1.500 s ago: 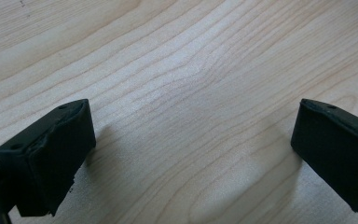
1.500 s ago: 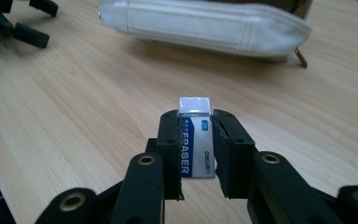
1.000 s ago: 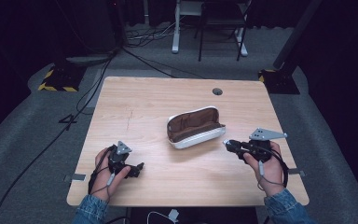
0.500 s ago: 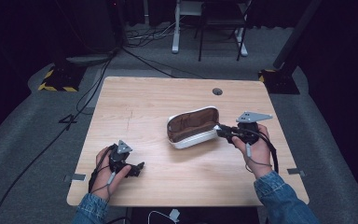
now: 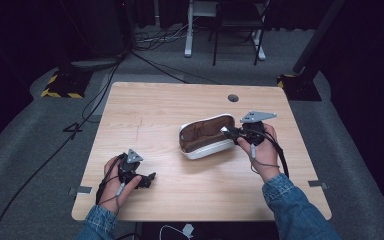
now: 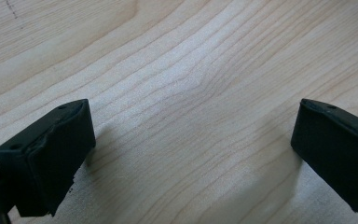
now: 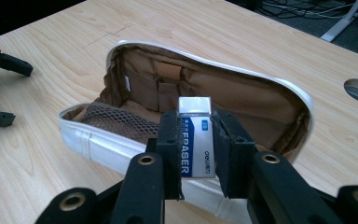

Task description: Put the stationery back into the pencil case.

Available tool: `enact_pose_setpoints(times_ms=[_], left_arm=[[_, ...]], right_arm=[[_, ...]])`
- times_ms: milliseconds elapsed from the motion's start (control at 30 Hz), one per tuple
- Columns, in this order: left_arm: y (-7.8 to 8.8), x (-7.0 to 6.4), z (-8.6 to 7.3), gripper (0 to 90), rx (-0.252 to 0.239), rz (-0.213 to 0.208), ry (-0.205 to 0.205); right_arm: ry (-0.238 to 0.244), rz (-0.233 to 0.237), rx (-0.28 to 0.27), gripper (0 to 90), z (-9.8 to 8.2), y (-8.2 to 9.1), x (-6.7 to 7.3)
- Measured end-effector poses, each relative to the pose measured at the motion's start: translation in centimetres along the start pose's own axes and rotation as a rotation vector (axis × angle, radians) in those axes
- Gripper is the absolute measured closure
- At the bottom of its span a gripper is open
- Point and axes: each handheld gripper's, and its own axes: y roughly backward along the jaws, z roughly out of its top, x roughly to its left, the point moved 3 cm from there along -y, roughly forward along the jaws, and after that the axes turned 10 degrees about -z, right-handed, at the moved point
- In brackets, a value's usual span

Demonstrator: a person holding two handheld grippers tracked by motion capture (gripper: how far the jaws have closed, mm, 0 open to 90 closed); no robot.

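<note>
The right gripper point(image 7: 195, 140) held a white and blue eraser point(image 7: 195, 135) tight between its two black jaws, one pad pressed on each side of it. The eraser stood upright, with its bare white end at the top, right over the near rim of the open pencil case point(image 7: 121, 149). The pencil case was white outside and brown inside, and it lay open near the middle of the wooden table point(image 5: 150, 105). In the high view the right gripper point(image 5: 236, 133) sat at the right end of the pencil case point(image 5: 205, 137), and the eraser looked like a small pale bit at the jaw tips. The left gripper point(image 5: 147, 180) rested on the table, well apart from the pencil case, to its left and nearer the person. Its jaws stood wide apart with just bare wood between them
</note>
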Motion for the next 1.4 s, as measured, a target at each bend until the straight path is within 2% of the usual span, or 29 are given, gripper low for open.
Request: enact_pose_setpoints(times_ms=[133, 267, 467, 633, 800, 933, 1167, 1200, 1300, 1400], left_arm=[[0.0, 0.0, 0.0, 0.1, 0.002, 0.000, 0.000], [0.0, 0.0, 0.0, 0.1, 0.000, -0.002, 0.006], [0.0, 0.0, 0.0, 0.1, 0.002, 0.000, 0.000], [0.0, 0.0, 0.0, 0.1, 0.001, -0.001, 0.002], [0.0, 0.0, 0.0, 0.1, 0.000, -0.002, 0.005], [0.0, 0.0, 0.0, 0.1, 0.000, -0.002, 0.006], [0.0, 0.0, 0.0, 0.1, 0.002, 0.000, 0.001], [0.0, 0.0, 0.0, 0.1, 0.001, -0.001, 0.004], [0.0, 0.0, 0.0, 0.1, 0.001, -0.002, 0.005], [0.0, 0.0, 0.0, 0.1, 0.002, 0.000, 0.000]], right_arm=[[0.020, 0.007, 0.017, 73.6, 0.7, -1.1, 0.4], [0.020, 0.015, 0.038, 73.6, 1.0, -2.0, 0.5], [0.021, 0.007, 0.082, 73.6, 1.2, -3.9, 0.4], [0.042, 0.001, 0.117, 73.6, 1.3, -5.4, 0.6], [0.050, 0.011, 0.132, 73.6, 1.3, -6.4, 1.0], [0.079, -0.005, 0.145, 73.6, 1.2, -7.2, 1.3], [0.090, -0.013, 0.160, 73.3, 1.2, -7.9, 1.5], [0.093, -0.015, 0.163, 72.2, 1.1, -8.0, 1.4], [0.073, -0.042, 0.140, 57.7, 1.2, -8.2, 1.3], [0.061, -0.049, 0.123, 49.0, 1.2, -8.2, 1.2]])
